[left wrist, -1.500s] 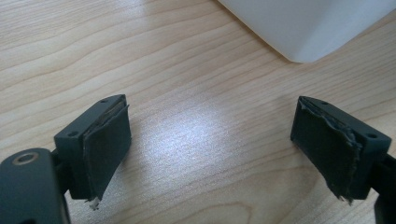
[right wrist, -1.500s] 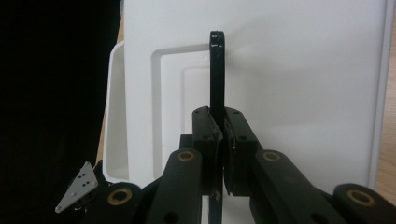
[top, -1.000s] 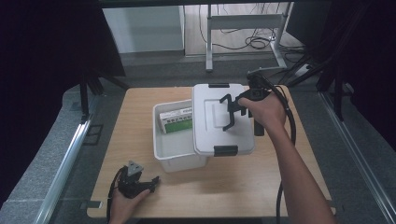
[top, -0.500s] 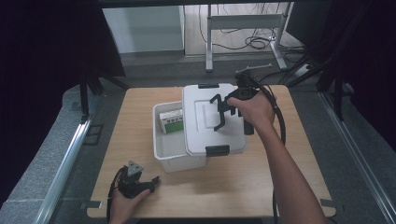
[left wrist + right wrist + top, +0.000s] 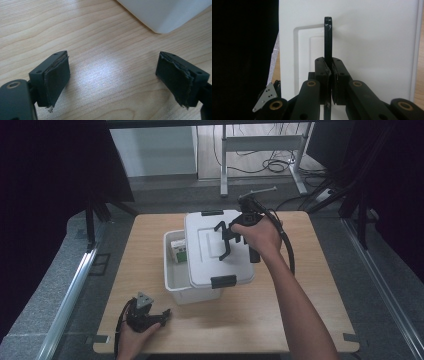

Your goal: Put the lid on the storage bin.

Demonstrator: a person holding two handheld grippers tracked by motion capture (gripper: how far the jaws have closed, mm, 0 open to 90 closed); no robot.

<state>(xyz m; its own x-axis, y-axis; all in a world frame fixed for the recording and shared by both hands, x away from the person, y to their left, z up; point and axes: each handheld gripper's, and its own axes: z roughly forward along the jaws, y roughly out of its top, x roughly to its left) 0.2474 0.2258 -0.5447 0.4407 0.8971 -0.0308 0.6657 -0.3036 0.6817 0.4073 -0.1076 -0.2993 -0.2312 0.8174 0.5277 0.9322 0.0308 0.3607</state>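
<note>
The wooden desk point(image 5: 300, 320) carries everything here. In its middle stands a white bin point(image 5: 176, 282), and the white lid point(image 5: 207, 247) sits over most of it, shifted toward the right so that a strip of the bin's inside is uncovered at the left. In that open strip a green and white box point(image 5: 178, 251) stands against the far wall of the bin. The lid has a black latch point(image 5: 223, 281) on its near edge and another on its far edge.

The right gripper point(image 5: 225, 240) comes in from the right, over the lid, held in a hand whose forearm reaches in from the near right. In the right gripper view its jaws are pinched tight on the lid's thin black handle point(image 5: 327, 37), which stands up on edge from the lid's top. Whether the lid rests on the bin's rim or hangs just above it I cannot quite tell.

The left gripper point(image 5: 152, 315) lies low at the near left of the desk, well apart from the bin, its jaws spread wide with only bare wood between them.
</note>
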